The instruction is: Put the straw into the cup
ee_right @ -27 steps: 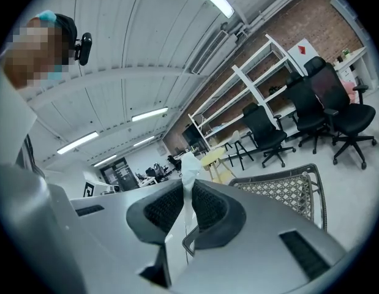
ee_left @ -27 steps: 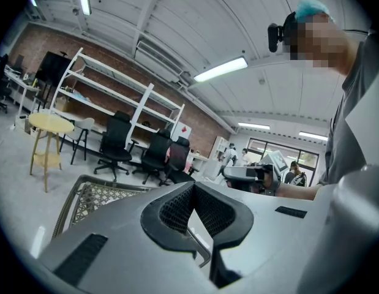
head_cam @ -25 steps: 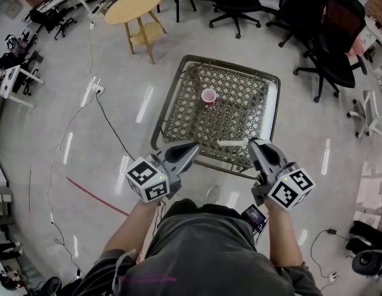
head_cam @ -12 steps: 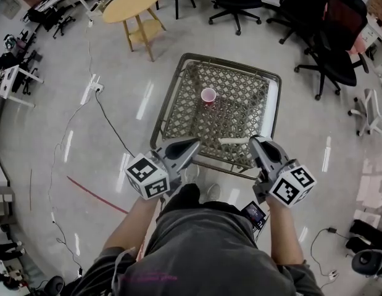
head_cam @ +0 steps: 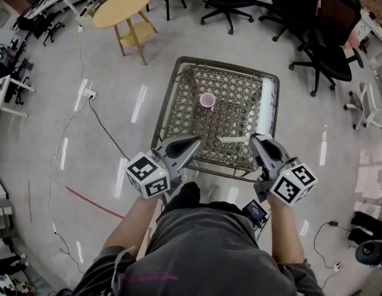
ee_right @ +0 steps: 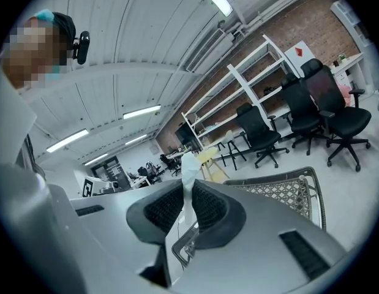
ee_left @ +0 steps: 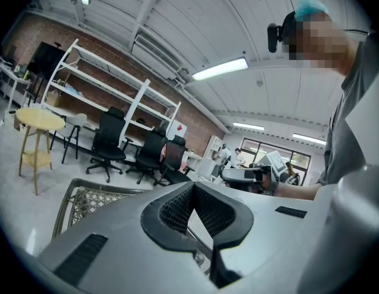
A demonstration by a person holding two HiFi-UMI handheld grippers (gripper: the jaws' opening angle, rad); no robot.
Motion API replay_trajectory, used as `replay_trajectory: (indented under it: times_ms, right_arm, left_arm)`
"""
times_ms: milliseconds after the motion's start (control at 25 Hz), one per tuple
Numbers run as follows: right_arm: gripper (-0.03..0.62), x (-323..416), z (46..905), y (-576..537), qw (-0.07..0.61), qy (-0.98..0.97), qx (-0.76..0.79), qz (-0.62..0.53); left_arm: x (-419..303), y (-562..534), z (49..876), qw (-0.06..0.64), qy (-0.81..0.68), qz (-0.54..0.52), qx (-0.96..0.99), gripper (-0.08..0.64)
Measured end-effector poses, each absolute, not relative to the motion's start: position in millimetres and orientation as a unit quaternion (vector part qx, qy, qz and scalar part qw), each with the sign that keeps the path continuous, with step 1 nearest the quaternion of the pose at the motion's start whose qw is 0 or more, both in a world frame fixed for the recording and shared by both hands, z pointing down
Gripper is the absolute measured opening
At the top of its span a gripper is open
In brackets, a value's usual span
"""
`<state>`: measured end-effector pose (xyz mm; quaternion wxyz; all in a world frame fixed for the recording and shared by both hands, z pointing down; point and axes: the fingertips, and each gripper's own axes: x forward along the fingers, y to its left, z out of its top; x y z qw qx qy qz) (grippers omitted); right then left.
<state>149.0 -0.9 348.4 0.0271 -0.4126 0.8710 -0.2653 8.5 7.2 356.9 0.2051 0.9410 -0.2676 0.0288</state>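
Cup (head_cam: 207,100) on mesh table (head_cam: 240,106), straw (head_cam: 231,140) over its near edge

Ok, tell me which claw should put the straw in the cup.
Right. The right claw grips the straw; the left claw is shut and empty. The cup stands open ahead of both.

Top left: round wooden table (head_cam: 124,6); top right: black office chairs (head_cam: 320,54); white power strip (head_cam: 87,94) on glossy floor (head_cam: 49,122).
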Motion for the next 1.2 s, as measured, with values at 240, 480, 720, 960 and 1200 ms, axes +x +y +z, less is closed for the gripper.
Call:
replay_trajectory:
  times_ms: [240,480,720,960,1200]
  right_arm:
    - [0.048,136,357,-18,0.018,0.858,-0.433,-0.275]
    - [0.046,128,360,-37,0.007,0.846,-0.456,-0.276]
    - [0.048,116,357,-55,0.006,0.839,-0.469,-0.275]
    - [0.048,103,351,-72,0.008,0.836,-0.477,-0.27]
    - [0.048,97,361,-89,0.005,0.829,-0.487,-0.275]
  left_arm:
    - [-10,-18,365,0.219,-0.254,0.03,0.942,0.009]
    - [-23,-45,371,0.23,-0.235,0.033,0.944,0.009]
    - [-29,-66,373,0.233,-0.216,0.032,0.948,0.009]
    - [-36,-81,373,0.237,-0.2,0.033,0.95,0.009]
    - [-41,-95,385,0.248,-0.191,0.037,0.949,0.009]
